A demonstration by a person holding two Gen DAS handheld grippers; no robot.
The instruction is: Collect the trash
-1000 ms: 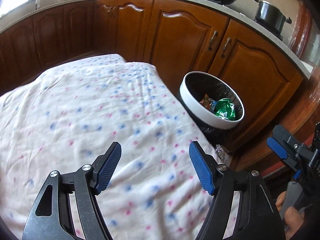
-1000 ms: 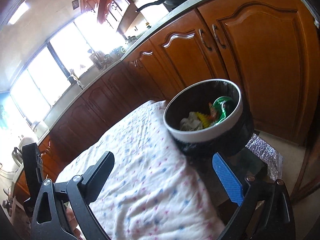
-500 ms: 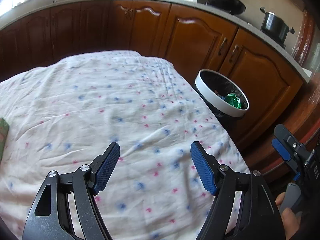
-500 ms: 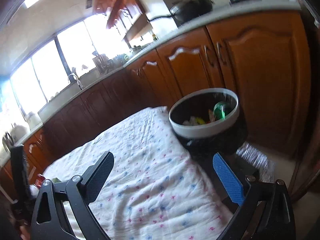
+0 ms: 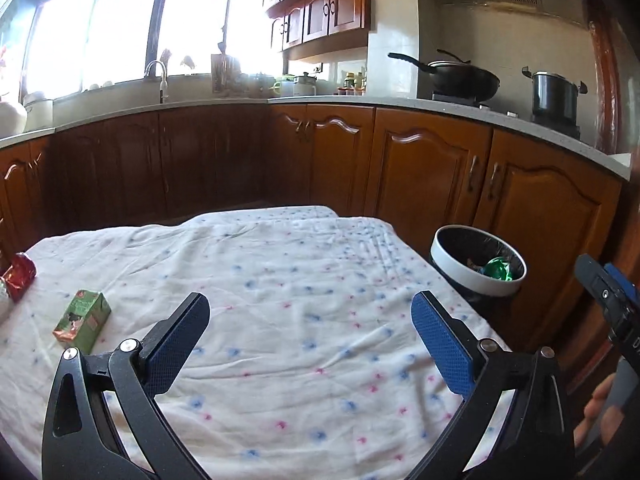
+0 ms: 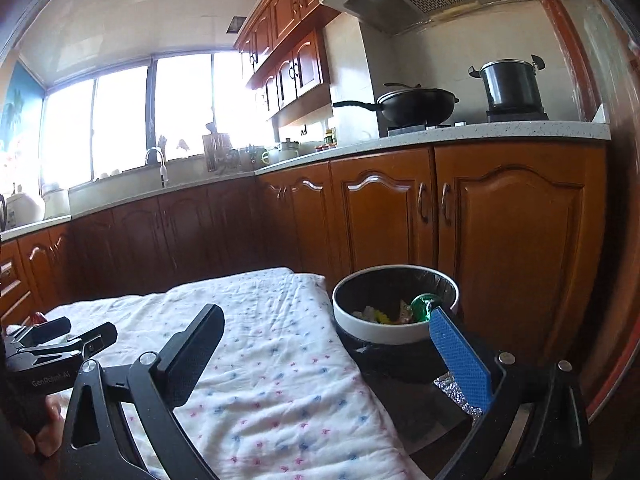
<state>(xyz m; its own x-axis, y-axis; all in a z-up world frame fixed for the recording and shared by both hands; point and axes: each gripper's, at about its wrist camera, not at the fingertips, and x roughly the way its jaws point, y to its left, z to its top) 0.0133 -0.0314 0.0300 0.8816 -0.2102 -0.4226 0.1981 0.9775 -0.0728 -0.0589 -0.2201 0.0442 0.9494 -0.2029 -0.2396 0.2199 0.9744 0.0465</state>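
The trash still to collect lies at the left end of the table: a small green juice carton [image 5: 82, 321] on its side on the spotted white cloth [image 5: 280, 280], and near it, at the very edge of the left wrist view, a crumpled red wrapper [image 5: 18, 282]. The two are apart from each other. The bin [image 5: 478, 266], black with a white rim, stands on the floor just beside the right end of the table, in front of the brown cabinet doors [image 6: 516, 224]; inside it are a green wrapper [image 6: 424, 305] and some pale and yellow scraps.

The left gripper [image 5: 310, 334] hangs above the middle of the cloth, its jaws opening wide with nothing between them. The right gripper [image 6: 332, 342] points toward the bin, its jaws wide apart and empty too
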